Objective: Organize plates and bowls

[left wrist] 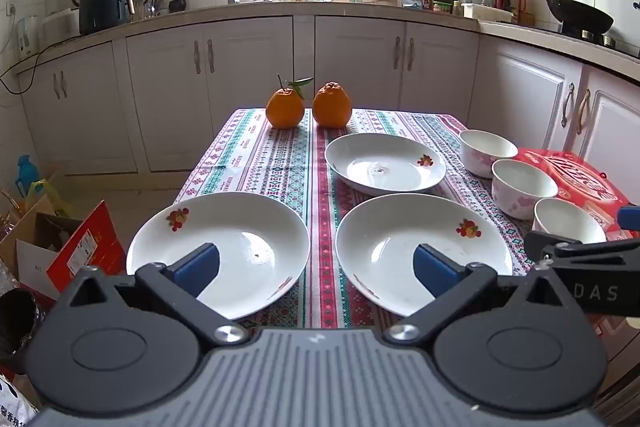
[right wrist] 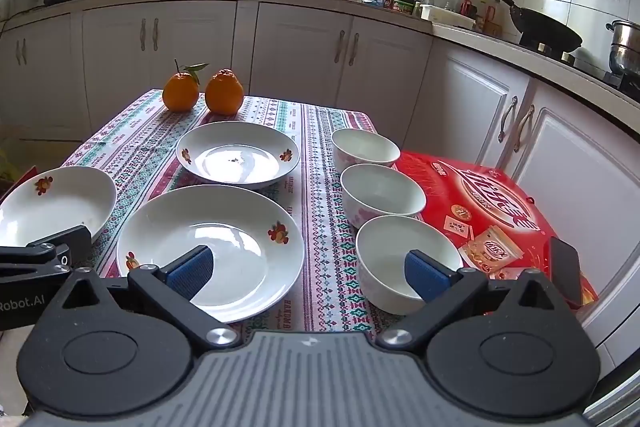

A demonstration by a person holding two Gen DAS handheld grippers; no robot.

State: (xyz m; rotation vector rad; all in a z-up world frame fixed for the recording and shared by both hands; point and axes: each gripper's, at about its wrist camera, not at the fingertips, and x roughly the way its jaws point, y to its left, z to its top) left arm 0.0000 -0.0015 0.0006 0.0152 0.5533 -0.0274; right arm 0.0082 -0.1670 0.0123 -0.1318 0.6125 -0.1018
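Three white plates with fruit prints lie on the patterned tablecloth: one near left [left wrist: 240,227], one near centre [left wrist: 400,227] [right wrist: 224,223], one farther back [left wrist: 384,155] [right wrist: 238,147]. Three white bowls with pink flowers stand in a row along the table's right side: far [right wrist: 364,147], middle [right wrist: 380,191], near [right wrist: 384,243]. My left gripper [left wrist: 316,263] hangs open above the table's front edge, its fingers over the two near plates. My right gripper [right wrist: 308,267] is open too, one finger over the centre plate, the other over the near bowl. Neither holds anything.
Two oranges [left wrist: 285,109] [left wrist: 332,107] stand at the table's far end. A red printed box [right wrist: 480,195] with a black phone [right wrist: 564,267] on it sits right of the bowls. Cardboard boxes [left wrist: 60,247] crowd the floor on the left. Kitchen cabinets stand behind.
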